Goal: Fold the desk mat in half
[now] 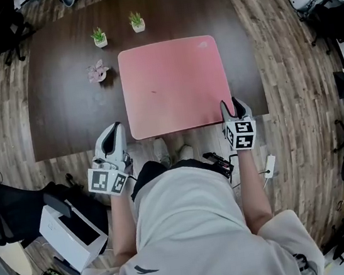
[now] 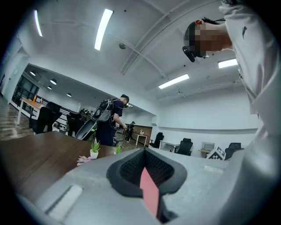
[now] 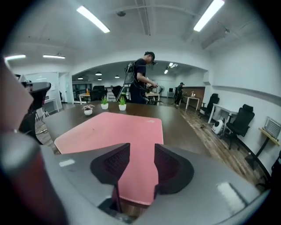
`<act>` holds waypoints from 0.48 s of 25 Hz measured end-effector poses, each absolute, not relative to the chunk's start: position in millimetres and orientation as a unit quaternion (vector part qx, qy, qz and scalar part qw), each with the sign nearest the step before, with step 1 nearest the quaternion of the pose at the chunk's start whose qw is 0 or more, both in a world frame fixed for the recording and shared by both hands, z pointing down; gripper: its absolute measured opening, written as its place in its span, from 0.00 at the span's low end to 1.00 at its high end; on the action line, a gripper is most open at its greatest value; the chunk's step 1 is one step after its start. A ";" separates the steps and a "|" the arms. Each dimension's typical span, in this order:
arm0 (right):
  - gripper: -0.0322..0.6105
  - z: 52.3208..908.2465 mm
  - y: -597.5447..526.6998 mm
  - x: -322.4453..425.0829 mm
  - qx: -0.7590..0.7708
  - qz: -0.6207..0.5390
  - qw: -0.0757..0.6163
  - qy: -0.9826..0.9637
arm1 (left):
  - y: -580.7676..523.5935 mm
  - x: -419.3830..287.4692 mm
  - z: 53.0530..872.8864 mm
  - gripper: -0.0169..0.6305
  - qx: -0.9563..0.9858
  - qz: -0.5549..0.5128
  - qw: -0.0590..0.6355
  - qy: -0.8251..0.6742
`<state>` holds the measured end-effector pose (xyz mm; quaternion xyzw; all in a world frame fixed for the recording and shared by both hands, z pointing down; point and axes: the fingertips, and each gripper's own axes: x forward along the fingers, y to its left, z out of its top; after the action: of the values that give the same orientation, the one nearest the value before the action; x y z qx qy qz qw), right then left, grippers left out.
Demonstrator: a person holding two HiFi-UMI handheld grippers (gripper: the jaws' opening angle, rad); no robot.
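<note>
You're holding the right gripper (image 1: 231, 104) with jaws spread, the desk mat's (image 1: 174, 85) near right edge lying unpinched in the gap, while the left gripper's (image 1: 114, 131) jaws are sitting almost together beside its near left corner.

Dark brown bench (image 1: 60, 111) on a wood-plank floor (image 1: 289, 66); black office chairs (image 1: 1, 27) off the bench's far-left corner, a second black chair (image 1: 8, 217) and a white boxy unit (image 1: 71, 233) off its near-left corner. Beyond the bench's far edge: open office, white walls (image 2: 210, 114), more desks, parked chairs (image 3: 239, 123); ceiling strip lights (image 2: 103, 28) lit overhead.
</note>
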<state>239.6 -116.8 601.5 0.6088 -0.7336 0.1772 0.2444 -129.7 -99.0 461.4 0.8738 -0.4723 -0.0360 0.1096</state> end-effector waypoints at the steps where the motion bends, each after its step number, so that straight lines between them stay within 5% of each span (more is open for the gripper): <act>1: 0.32 614.2 -119.1 241.6 0.606 0.194 0.256 -0.728 | -99.4 -130.2 460.8 0.03 0.874 -0.036 0.109 -0.472; 12: 0.58 690.4 -133.0 262.0 0.605 0.311 0.321 -0.659 | -105.5 -138.6 459.4 0.03 0.874 -0.037 0.109 -0.472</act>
<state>262.0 -133.0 690.4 0.6048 -0.6590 0.3113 0.3210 -138.6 -105.5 459.4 0.8743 -0.4716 -0.0370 0.1090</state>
